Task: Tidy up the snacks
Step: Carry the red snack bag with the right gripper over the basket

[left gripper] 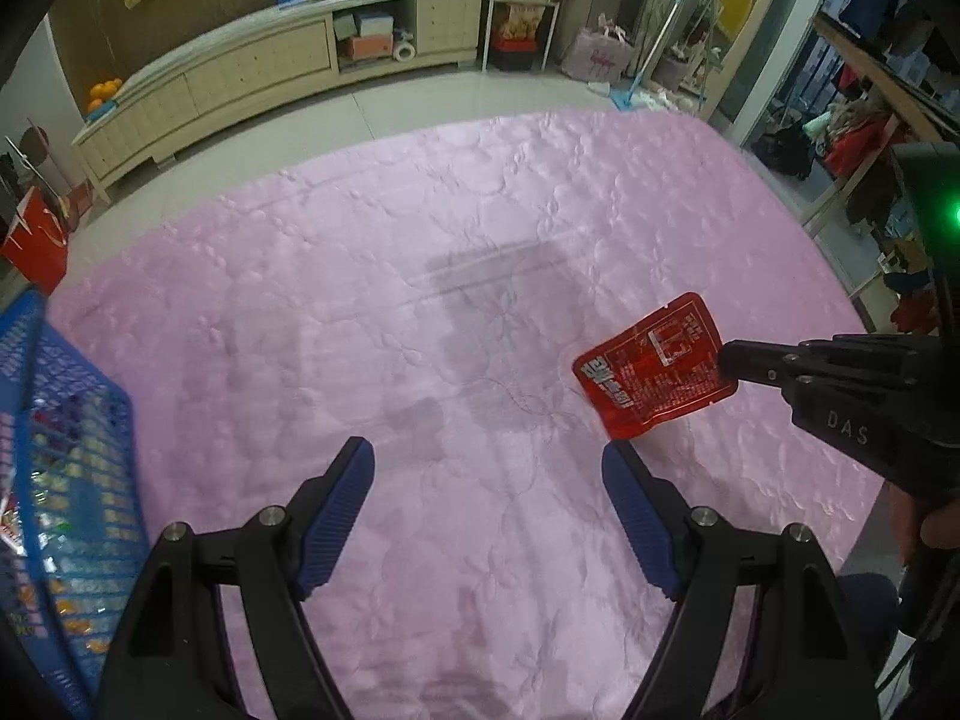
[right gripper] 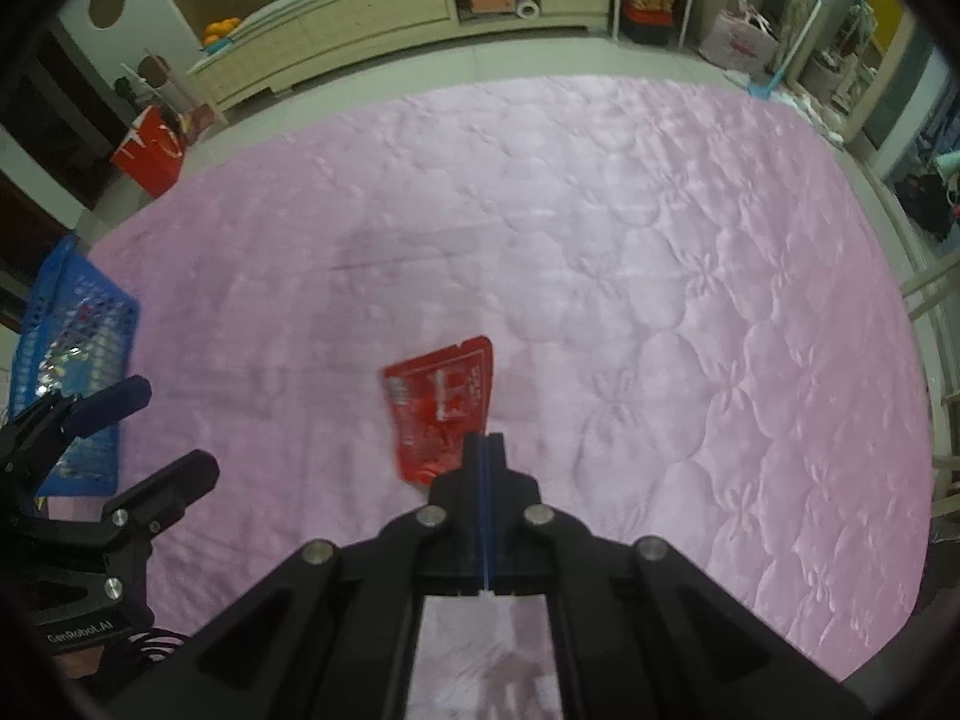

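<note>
Right hand-held gripper (right gripper: 485, 441): pressed together, pinching red snack packet (left gripper: 654, 367) by one edge, apparently lifted clear of pink quilted bed (left gripper: 420, 276). Left hand-held gripper (left gripper: 489, 468): spread, nothing between. Blue basket (left gripper: 66, 480) at bed's left edge.

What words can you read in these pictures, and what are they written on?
"DAS": on the black body of the right gripper, left wrist view.
"CenRobot.AI": on the base of the left gripper, right wrist view.
Red snack packet: white print, too small and blurred to read.
Packets in the blue basket: unreadable.
</note>
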Demonstrator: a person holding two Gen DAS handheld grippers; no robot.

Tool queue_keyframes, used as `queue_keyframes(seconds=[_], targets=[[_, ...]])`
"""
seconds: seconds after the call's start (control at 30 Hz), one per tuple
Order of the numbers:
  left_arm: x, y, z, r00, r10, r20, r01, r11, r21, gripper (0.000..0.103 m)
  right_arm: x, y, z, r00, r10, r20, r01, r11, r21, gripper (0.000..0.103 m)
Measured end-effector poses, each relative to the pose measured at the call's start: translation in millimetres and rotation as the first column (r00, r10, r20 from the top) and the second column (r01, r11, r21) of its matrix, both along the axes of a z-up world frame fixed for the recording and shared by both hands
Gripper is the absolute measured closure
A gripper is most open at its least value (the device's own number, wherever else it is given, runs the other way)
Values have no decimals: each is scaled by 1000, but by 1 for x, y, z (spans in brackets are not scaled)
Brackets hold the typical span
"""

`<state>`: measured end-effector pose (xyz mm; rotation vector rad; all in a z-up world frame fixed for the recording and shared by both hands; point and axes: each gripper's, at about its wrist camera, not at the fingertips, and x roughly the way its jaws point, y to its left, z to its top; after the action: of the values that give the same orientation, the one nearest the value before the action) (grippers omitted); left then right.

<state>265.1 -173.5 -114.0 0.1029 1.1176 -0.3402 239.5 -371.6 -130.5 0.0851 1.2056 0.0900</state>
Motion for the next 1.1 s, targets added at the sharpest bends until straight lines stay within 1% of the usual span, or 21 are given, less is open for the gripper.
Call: queue_keyframes(seconds=[0.17, 0.27, 0.4, 0.53, 0.7, 0.83, 1.1], targets=[[-19, 20, 27, 999, 16, 46, -15, 1000, -16, 26, -16, 23, 24, 999, 32, 41, -32, 999, -16, 101], [-31, 35, 42, 997, 30, 76, -28, 999, -24, 26, -20, 38, 33, 997, 54, 62, -52, 998, -25, 101], [-50, 56, 63, 992, 50, 116, -45, 998, -44, 26, -31, 64, 50, 993, 82, 90, -79, 996, -33, 101], [-67, 77, 77, 986, 72, 148, -65, 997, -51, 26, -45, 95, 70, 984, 125, 130, -120, 992, -40, 101], [-83, 106, 91, 978, 100, 182, -90, 994, -60, 26, -59, 131, 89, 970, 181, 163, -175, 983, -46, 101], [-96, 135, 100, 969, 142, 201, -131, 989, -71, 26, -65, 168, 102, 955, 234, 184, -229, 972, -50, 101], [-113, 204, 108, 945, 242, 220, -235, 970, -61, 26, -66, 236, 111, 920, 334, 203, -331, 942, -49, 101]])
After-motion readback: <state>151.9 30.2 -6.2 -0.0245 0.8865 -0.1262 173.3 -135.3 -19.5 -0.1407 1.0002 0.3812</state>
